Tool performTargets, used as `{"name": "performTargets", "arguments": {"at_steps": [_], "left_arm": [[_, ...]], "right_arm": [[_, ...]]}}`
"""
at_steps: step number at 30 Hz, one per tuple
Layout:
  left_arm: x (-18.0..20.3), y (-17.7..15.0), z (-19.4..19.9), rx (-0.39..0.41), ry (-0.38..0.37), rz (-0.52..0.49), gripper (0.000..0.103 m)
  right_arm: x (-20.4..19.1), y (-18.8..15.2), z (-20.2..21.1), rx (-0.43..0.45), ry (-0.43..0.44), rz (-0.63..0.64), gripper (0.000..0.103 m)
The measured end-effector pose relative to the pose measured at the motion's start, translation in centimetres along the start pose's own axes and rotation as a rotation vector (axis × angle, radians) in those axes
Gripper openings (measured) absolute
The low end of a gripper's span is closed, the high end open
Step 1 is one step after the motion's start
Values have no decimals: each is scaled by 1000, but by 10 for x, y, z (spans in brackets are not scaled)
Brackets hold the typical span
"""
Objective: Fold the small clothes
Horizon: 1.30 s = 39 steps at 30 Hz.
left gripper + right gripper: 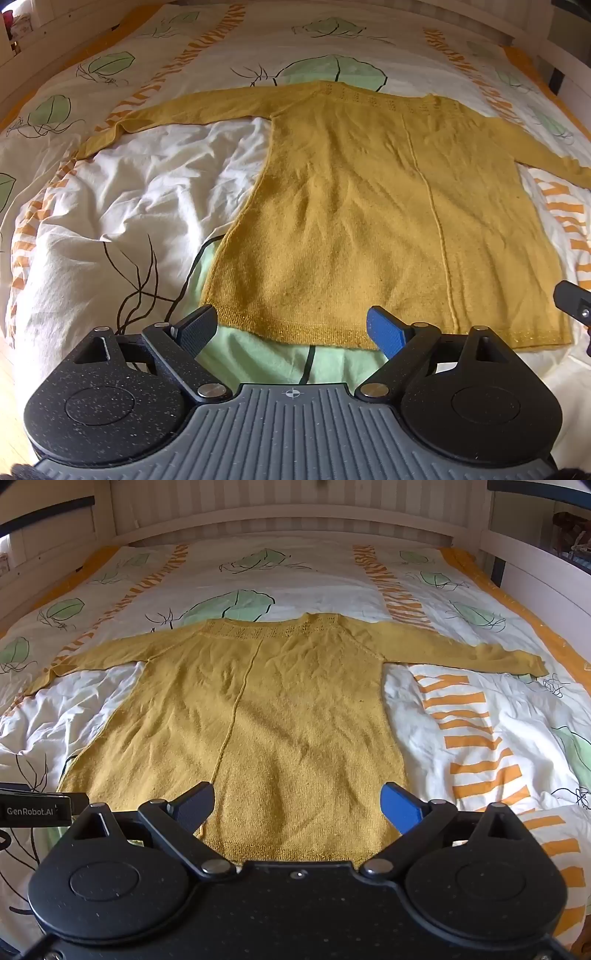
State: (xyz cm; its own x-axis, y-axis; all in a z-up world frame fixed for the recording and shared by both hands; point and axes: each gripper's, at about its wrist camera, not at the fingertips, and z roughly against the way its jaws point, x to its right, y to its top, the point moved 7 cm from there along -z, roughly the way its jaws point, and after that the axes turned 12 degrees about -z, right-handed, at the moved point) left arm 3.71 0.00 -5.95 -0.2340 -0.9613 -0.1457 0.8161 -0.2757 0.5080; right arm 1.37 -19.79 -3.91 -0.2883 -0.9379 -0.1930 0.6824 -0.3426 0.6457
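A mustard-yellow knitted sweater point(369, 206) lies flat on the bed, hem toward me and both sleeves spread out sideways; the right wrist view shows the sweater point(280, 709) whole. My left gripper point(291, 330) hovers open above the left part of the hem, with nothing between its fingers. Over the right part of the hem my right gripper point(299, 808) also stands open and holds nothing. At the right edge of the left wrist view, a piece of the right gripper point(574, 304) shows.
The bed carries a white duvet point(461, 635) printed with green leaves and orange stripes, rumpled beside the sweater. A white wooden headboard point(280, 520) and side rails enclose the bed. The left gripper's body point(35, 808) shows at the left edge.
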Motion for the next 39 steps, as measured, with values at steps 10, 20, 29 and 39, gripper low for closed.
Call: {"name": "performTargets", "arguments": {"at_steps": [10, 20, 29, 39], "left_arm": [[0, -3, -3, 5, -12, -4, 88], [3, -5, -6, -18, -15, -1, 88], [4, -5, -7, -20, -15, -1, 88], [5, -4, -8, -25, -16, -4, 88]], "right_arm": [[-2, 3, 1, -2, -7, 1, 97], [-1, -3, -1, -5, -9, -1, 97], [1, -1, -3, -9, -8, -5, 97], [-1, 0, -4, -10, -10, 4, 97]]}}
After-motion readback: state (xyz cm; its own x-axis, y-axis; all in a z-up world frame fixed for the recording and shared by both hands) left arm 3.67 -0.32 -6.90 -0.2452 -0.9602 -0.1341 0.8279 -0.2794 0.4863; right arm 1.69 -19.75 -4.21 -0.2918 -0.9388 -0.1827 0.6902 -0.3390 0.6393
